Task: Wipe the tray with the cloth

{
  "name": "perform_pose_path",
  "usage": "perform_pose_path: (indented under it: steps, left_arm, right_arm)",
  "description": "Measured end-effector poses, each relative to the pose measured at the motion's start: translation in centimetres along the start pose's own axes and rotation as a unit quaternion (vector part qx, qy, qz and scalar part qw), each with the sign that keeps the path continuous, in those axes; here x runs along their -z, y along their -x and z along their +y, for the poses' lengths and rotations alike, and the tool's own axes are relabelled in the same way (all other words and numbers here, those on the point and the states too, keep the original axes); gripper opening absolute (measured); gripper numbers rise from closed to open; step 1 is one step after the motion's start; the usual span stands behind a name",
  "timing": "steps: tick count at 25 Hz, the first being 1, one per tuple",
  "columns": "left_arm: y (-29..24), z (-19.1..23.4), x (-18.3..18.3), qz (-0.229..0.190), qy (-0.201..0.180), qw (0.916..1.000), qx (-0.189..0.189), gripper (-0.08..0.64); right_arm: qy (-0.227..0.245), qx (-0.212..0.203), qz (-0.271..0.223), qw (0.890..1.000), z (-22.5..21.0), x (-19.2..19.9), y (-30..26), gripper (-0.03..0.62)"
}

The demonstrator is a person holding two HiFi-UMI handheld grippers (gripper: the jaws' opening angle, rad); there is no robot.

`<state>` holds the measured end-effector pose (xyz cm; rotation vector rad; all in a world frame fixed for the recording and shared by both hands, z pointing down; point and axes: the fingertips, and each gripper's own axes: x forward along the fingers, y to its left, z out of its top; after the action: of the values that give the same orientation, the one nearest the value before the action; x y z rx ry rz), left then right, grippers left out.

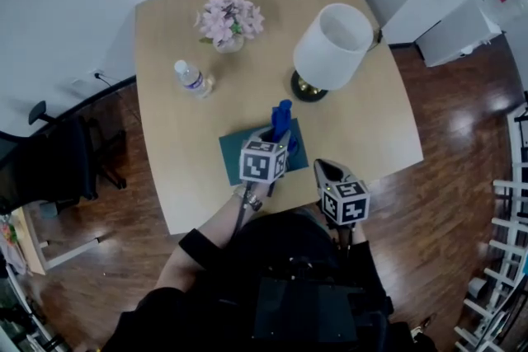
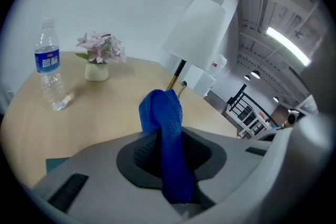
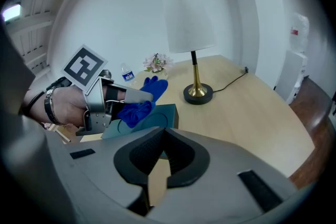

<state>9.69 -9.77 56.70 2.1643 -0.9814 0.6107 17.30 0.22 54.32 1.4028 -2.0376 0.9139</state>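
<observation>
1. Blue cloth (image 2: 161, 113): one, pinched upright between the jaws of the left tool (image 1: 275, 136), held over the tray.
2. Teal tray (image 1: 235, 151): one, lying flat on the wooden table (image 1: 371, 119) near its front edge.
3. Two tools: the right tool (image 1: 328, 171) sits just beside the tray at the table edge, its jaws pressed together on nothing.
4. Farther back stand one white-shaded lamp (image 1: 332, 45), one water bottle (image 1: 191, 78) and one vase of pink flowers (image 1: 230, 21).
</observation>
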Motion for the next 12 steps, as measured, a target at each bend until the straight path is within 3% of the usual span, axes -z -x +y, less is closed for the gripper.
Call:
perform_pose_path:
  steps: [7, 12]
  left_arm:
    - [-4.1, -1.1, 2.2, 0.053, -0.018, 0.9978, -0.035, 0.097]
    - [-4.5, -1.0, 2.6, 0.051, -0.04, 0.9964, -0.054, 0.098]
  right_arm:
    - [-0.003, -0.011, 0.009, 1.0, -2.2, 0.1, -0.1, 0.006]
    - [0.0, -0.024, 0.013, 1.0, -2.8, -0.1, -0.4, 0.006]
